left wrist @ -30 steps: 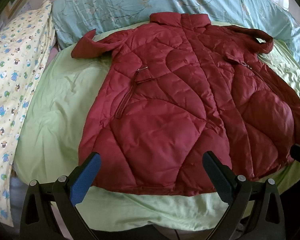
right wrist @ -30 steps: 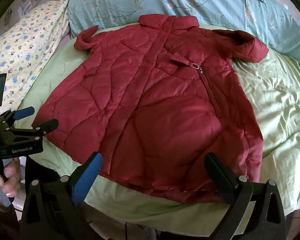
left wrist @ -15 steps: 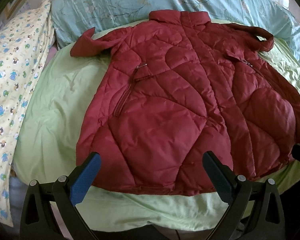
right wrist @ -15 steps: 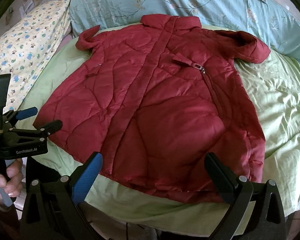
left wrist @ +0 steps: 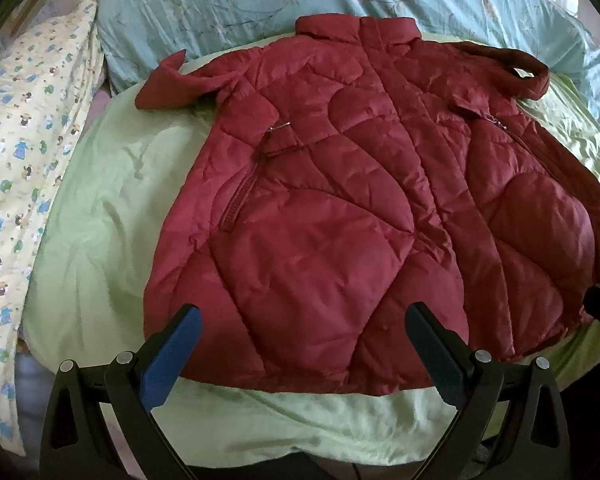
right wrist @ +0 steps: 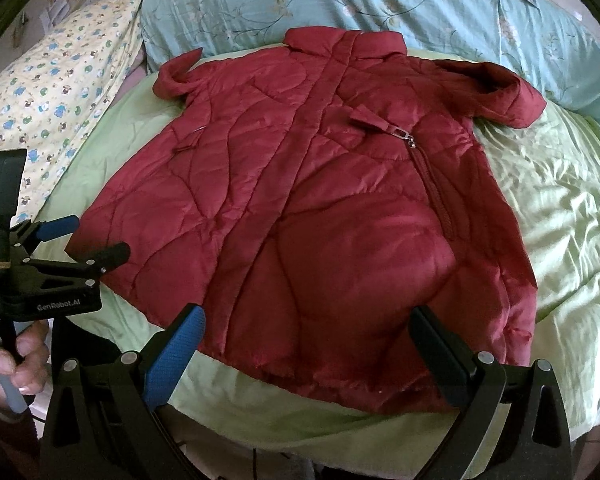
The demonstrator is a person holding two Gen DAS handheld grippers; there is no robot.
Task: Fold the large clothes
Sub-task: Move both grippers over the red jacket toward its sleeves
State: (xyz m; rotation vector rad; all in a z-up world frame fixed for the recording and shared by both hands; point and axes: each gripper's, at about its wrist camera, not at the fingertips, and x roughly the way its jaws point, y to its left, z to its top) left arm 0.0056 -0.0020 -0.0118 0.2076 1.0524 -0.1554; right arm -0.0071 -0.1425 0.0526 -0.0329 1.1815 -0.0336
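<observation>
Left tongs (left wrist: 304, 344), right tongs (right wrist: 306, 346) spread, empty, above jacket (right wrist: 320, 208) hem; sleeves tucked, partly hidden.

Quilted, slightly glossy red jacket (left wrist: 340, 208), smooth satiny green quilt (left wrist: 100, 208)

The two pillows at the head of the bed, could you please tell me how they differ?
The blue pillow is pale teal with a flower-and-stem print; the yellow pillow is cream with small cartoon figures. The blue pillow lies across the far end behind the coat collar; the yellow pillow runs along the left side, clear of the coat. Both border the green quilt.
</observation>
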